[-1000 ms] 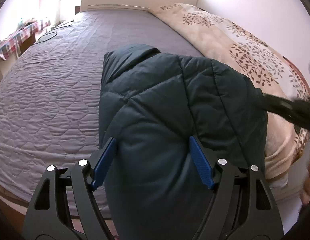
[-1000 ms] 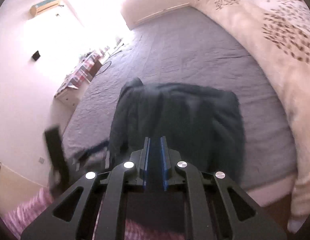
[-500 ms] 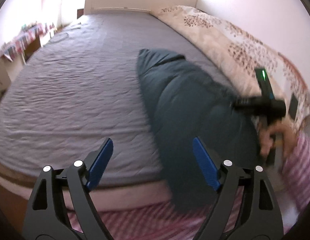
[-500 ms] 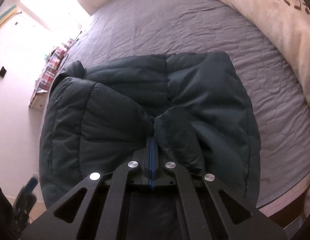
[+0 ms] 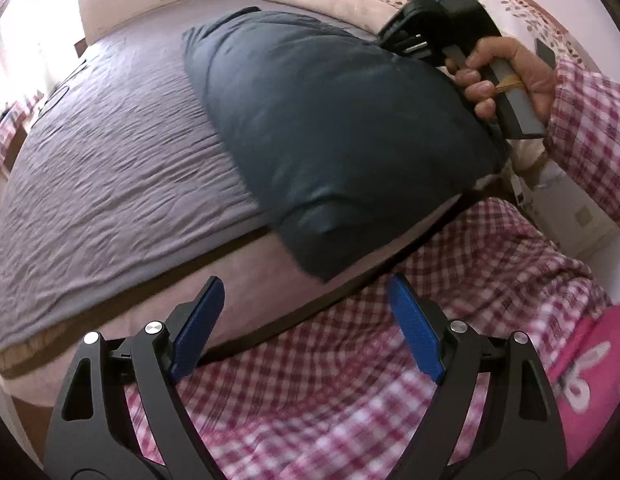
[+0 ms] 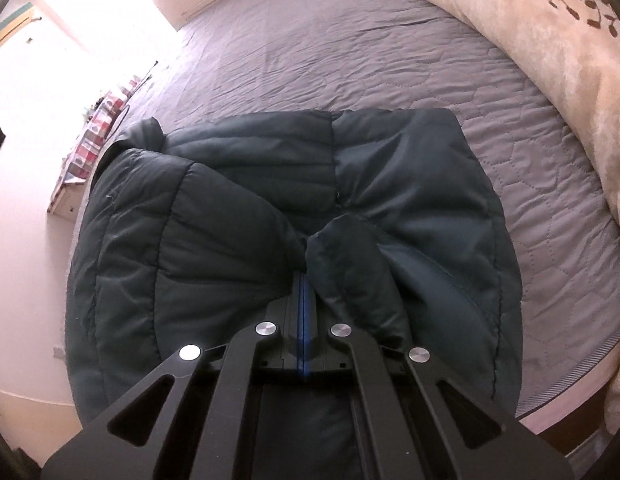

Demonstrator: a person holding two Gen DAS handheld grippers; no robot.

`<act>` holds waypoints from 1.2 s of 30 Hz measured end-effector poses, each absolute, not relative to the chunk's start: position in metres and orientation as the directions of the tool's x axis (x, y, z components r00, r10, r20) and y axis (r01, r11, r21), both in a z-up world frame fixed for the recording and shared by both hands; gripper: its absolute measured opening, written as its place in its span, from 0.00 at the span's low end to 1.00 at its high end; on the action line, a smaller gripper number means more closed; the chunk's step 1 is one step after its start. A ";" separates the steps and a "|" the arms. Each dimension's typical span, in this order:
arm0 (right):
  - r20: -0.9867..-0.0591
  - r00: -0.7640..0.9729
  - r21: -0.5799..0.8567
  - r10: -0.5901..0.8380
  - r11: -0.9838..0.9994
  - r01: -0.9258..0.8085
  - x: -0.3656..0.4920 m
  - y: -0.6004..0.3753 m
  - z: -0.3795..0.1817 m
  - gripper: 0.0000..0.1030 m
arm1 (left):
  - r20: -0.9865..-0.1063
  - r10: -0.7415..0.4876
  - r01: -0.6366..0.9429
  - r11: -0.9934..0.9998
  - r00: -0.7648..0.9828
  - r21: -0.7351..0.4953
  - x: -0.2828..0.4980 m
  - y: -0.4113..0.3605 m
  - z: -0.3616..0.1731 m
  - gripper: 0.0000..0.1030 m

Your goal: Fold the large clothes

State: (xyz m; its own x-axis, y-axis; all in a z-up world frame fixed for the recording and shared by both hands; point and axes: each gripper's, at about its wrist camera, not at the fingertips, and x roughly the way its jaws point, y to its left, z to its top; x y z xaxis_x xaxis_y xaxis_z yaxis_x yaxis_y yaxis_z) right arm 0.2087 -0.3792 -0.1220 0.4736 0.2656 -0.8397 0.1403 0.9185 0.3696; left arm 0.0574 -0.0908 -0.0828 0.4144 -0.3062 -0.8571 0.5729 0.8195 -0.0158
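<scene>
Two grippers in play. Right gripper (image 6: pixel 303 280): jaws pressed tight together, blue pads meeting w/ no gap, a bunched fold of the dark teal padded jacket (image 6: pixel 245 216) puffing up around the tips, so it's pinching that fabric near the jacket's near edge. In the left wrist view a hand (image 5: pixel 506 68) in a red-checked sleeve (image 5: pixel 586 120) holds that gripper's handle at the jacket's far-right side, green light lit on top.

Left gripper (image 5: pixel 303 324): jaws spread wide, nothing between the blue pads (image 5: pixel 197 328); it hangs off the bed's edge, over red-checked fabric (image 5: pixel 350 392) of the person's clothing, apart from the jacket.

Jacket lies folded on the grey quilted bedspread (image 6: pixel 350 52), near the foot edge of the bed, one corner hanging slightly past the mattress edge (image 5: pixel 149 304) in the left wrist view. Quilted seams visible across the top, collar or hood end toward upper left.

Beige leaf-print blanket (image 6: pixel 570 32) runs along the bed's right side. Pale headboard (image 5: pixel 149 4) at the far end. Left wrist view is somewhat motion-blurred.
</scene>
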 end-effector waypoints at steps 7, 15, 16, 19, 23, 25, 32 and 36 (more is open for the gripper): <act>-0.840 0.473 0.370 0.268 0.919 0.135 0.209 -0.377 -0.121 0.00 | -0.874 -0.192 0.313 0.949 0.446 -0.049 0.089 -0.057 -0.094 0.81; -0.830 0.472 0.400 0.298 0.907 0.131 0.209 -0.381 -0.126 0.00 | -0.862 -0.116 0.215 0.977 0.493 -0.009 0.085 -0.037 -0.085 0.81; -0.828 0.473 0.402 0.300 0.906 0.129 0.209 -0.381 -0.126 0.00 | -0.866 -0.123 0.210 0.978 0.484 -0.021 0.087 -0.034 -0.086 0.81; -0.821 0.480 0.414 0.309 0.902 0.126 0.208 -0.383 -0.128 0.00 | -0.877 -0.128 0.208 0.978 0.464 -0.032 0.087 -0.033 -0.091 0.80; -0.821 0.486 0.413 0.299 0.899 0.144 0.207 -0.383 -0.126 0.00 | -0.871 -0.165 0.225 0.972 0.463 -0.064 0.084 -0.029 -0.087 0.80; -0.819 0.493 0.411 0.293 0.900 0.146 0.204 -0.382 -0.123 0.00 | -0.863 -0.196 0.228 0.969 0.465 -0.097 0.080 -0.022 -0.083 0.80; -0.809 0.514 0.398 0.287 0.910 0.119 0.184 -0.380 -0.103 0.02 | -0.805 -0.277 0.250 0.954 0.525 -0.166 0.074 -0.009 -0.057 0.80; -0.786 0.536 0.415 0.308 0.906 0.088 0.166 -0.383 -0.091 0.17 | -0.788 -0.323 0.270 0.941 0.524 -0.206 0.079 -0.012 -0.047 0.82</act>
State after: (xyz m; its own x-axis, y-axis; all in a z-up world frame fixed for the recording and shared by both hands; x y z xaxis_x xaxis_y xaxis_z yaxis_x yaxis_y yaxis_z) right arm 0.1663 -0.3829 -0.0905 0.5362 0.3078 -0.7860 0.0880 0.9057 0.4146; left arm 0.0794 -0.0116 -0.0470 0.5238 -0.3228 -0.7883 0.2699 0.9406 -0.2058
